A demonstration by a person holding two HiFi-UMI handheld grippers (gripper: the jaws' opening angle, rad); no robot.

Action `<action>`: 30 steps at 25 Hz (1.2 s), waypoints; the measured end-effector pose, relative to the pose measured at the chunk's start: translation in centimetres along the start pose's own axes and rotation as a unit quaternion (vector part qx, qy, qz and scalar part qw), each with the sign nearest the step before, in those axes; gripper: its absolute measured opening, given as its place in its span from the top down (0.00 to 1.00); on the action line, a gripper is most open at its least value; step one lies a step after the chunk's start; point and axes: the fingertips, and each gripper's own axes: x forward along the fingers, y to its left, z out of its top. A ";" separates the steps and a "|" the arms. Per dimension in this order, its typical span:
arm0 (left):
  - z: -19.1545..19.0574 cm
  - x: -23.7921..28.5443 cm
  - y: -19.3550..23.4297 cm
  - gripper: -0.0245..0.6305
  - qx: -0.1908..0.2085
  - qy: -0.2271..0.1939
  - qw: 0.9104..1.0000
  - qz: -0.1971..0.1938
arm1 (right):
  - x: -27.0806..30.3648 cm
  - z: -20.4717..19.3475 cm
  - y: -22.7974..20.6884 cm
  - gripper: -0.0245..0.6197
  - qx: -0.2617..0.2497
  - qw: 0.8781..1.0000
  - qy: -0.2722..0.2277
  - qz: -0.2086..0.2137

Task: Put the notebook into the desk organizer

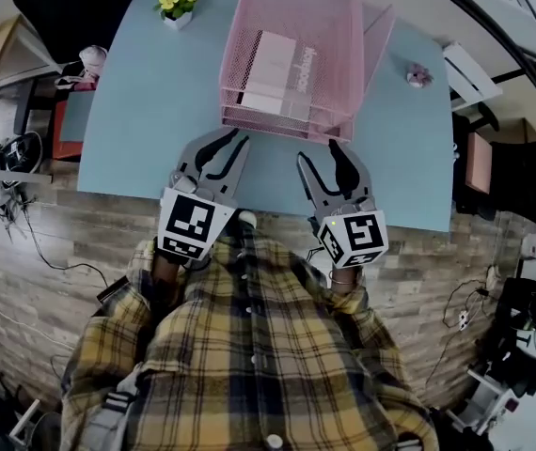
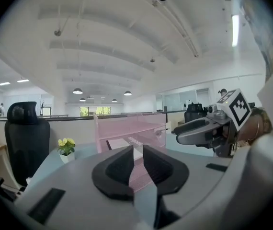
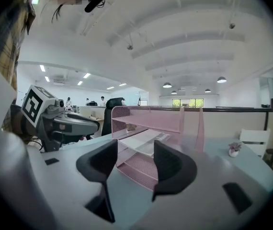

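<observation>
The pink wire-mesh desk organizer (image 1: 338, 26) stands at the far middle of the light blue table (image 1: 146, 111). A white and pink notebook (image 1: 270, 69) lies flat inside it, on a lower shelf. My left gripper (image 1: 223, 150) hovers just in front of the organizer's near edge, its jaws a narrow gap apart with nothing between them. To its right, my right gripper (image 1: 323, 163) stands wide open and empty. The left gripper view looks past the left gripper (image 2: 137, 152) at the organizer (image 2: 122, 128). The right gripper view shows the right gripper (image 3: 135, 150) facing the organizer (image 3: 146, 119) and the notebook (image 3: 143, 140).
A small pot of yellow flowers (image 1: 176, 6) sits at the table's far left and a tiny pink plant (image 1: 418, 75) at its right. A black office chair (image 1: 61, 7) stands beyond the left corner. The table's near edge (image 1: 249, 209) runs just under both grippers.
</observation>
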 end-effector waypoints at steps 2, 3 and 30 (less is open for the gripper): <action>0.2 -1.0 -0.2 0.89 -0.015 -0.008 1.000 -0.001 | -1.0 0.2 0.0 0.62 0.004 1.000 -0.007 -0.002; 0.2 -1.4 -0.3 0.89 -0.023 -0.011 1.000 -0.003 | -1.4 0.2 0.1 0.64 0.008 1.000 -0.010 -0.002; -1.9 -4.9 -0.7 0.98 -0.079 -0.001 0.997 -0.004 | -4.6 -1.5 1.0 0.96 0.063 0.998 -0.019 -0.014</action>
